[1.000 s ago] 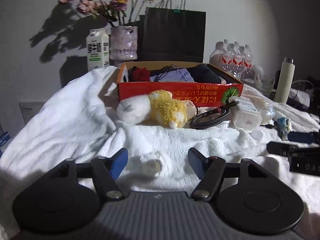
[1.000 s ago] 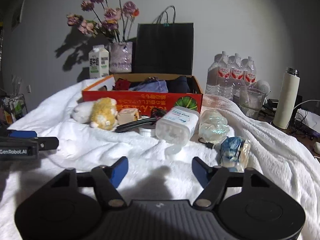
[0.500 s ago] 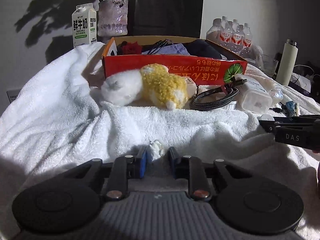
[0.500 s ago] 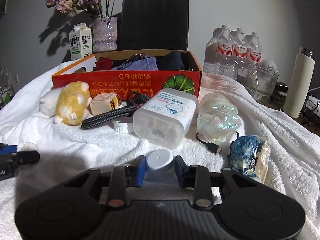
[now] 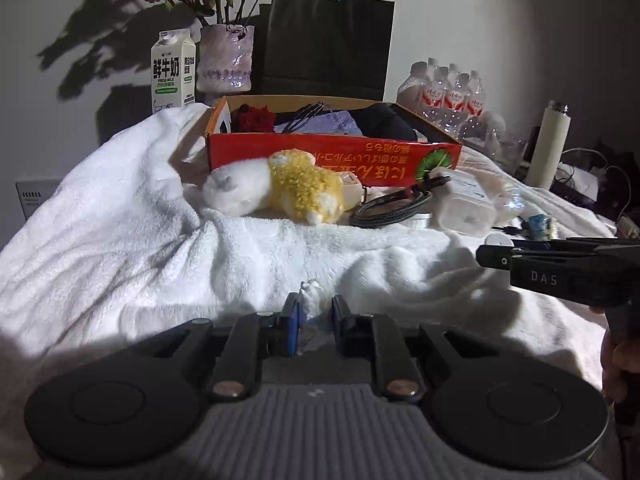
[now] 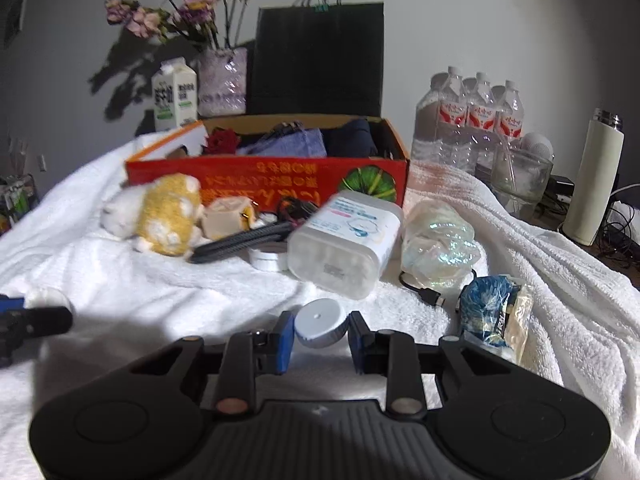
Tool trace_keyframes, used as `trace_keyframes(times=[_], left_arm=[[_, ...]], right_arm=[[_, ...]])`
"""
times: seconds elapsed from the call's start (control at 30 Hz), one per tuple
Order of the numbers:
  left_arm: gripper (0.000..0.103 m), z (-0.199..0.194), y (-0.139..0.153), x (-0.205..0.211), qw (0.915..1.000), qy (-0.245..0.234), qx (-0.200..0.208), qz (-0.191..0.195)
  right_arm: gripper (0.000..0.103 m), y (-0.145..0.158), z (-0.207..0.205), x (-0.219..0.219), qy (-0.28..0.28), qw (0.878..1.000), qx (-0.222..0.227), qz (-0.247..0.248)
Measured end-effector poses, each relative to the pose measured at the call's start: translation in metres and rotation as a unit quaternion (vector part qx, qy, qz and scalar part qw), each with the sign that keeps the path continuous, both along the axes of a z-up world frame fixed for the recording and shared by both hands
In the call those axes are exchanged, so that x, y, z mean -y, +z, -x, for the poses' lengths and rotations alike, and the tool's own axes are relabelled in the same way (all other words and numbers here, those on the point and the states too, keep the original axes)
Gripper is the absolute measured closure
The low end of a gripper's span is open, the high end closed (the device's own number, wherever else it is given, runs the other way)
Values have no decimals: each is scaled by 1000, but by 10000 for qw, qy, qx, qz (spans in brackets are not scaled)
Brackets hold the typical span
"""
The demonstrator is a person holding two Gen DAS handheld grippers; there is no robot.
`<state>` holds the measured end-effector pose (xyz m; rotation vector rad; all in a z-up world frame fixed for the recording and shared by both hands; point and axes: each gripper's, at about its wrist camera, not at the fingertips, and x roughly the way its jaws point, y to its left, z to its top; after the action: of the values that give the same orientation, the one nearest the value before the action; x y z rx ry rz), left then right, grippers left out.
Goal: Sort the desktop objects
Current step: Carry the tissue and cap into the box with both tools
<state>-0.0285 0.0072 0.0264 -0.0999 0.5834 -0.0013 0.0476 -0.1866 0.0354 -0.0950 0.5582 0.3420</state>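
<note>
Right gripper (image 6: 321, 334) is closed on a round white cap (image 6: 321, 322), flat top tilted up toward the camera, held just above the white towel (image 6: 140, 292). Left gripper (image 5: 313, 322) is clamped on a small white crumpled object (image 5: 311, 294); long axis cannot be told.

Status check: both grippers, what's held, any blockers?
Left gripper shut on small white object. Right gripper shut on white cap. Red box ahead; plush toy and clear container lie before it.
</note>
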Motion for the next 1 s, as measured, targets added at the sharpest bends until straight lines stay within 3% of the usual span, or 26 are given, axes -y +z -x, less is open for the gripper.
trace_keyframes(times=[0.3, 0.4, 0.57, 0.83, 1.0], left_arm=[[86, 35, 3, 18, 9997, -186, -98, 118], [86, 43, 5, 19, 9991, -307, 22, 284], [86, 57, 11, 19, 9992, -308, 132, 239], [86, 64, 18, 7, 9995, -12, 218, 241], [86, 48, 34, -12, 9977, -87, 338, 580]], right_arm=[[75, 16, 86, 9, 496, 9964, 132, -668], [75, 21, 107, 6, 529, 9967, 208, -573], [75, 32, 132, 3, 594, 9950, 565, -577], [75, 36, 139, -3, 771, 9926, 649, -680], [75, 43, 119, 4, 808, 9918, 502, -854]])
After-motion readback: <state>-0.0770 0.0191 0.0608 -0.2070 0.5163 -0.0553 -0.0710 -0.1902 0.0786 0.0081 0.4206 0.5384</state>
